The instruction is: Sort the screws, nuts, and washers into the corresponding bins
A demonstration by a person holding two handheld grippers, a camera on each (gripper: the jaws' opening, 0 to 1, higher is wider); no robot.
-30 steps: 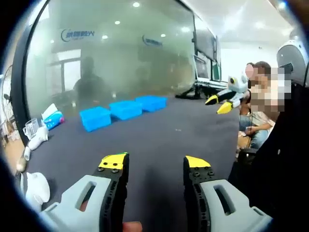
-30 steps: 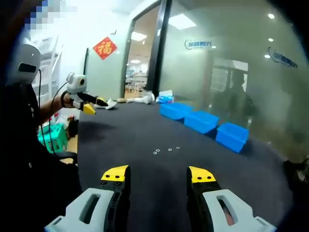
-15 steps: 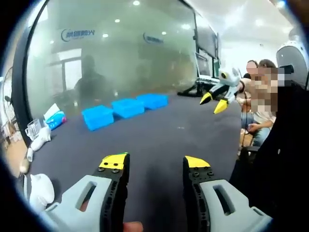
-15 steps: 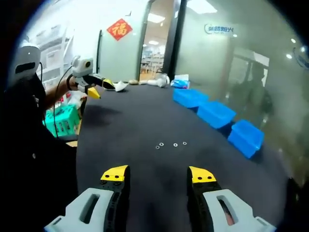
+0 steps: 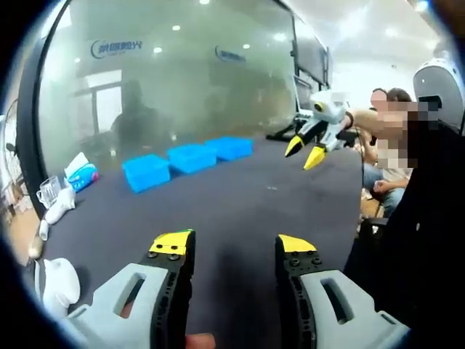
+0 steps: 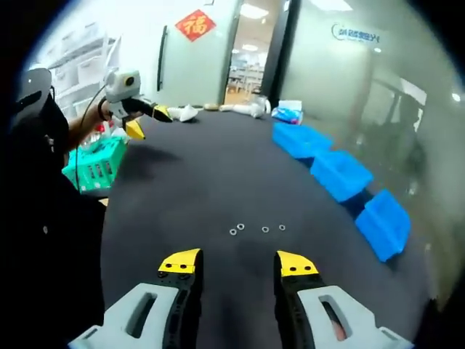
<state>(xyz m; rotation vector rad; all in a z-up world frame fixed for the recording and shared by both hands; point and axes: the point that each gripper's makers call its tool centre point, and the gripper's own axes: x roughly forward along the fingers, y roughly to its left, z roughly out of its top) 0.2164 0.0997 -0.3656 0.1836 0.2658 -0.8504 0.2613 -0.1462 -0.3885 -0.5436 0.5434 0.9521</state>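
Hovering apart above the dark table (image 6: 182, 196), washers (image 6: 256, 229) lie mid-surface.

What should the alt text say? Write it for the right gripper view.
Open right tongs hover over a dark table near four small washers, three blue bins along the right edge. The left tongs are raised at far left.

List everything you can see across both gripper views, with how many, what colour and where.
bins: three, blue, in a row along the table's far side by the glass wall
small metal rings: four, silvery, loose on the table ahead of the right gripper
table: one, dark grey
basket: one, green, beside the table
tissue pack: one, blue and white, table end
left gripper: yellow-tipped, open
right gripper: yellow-tipped, open
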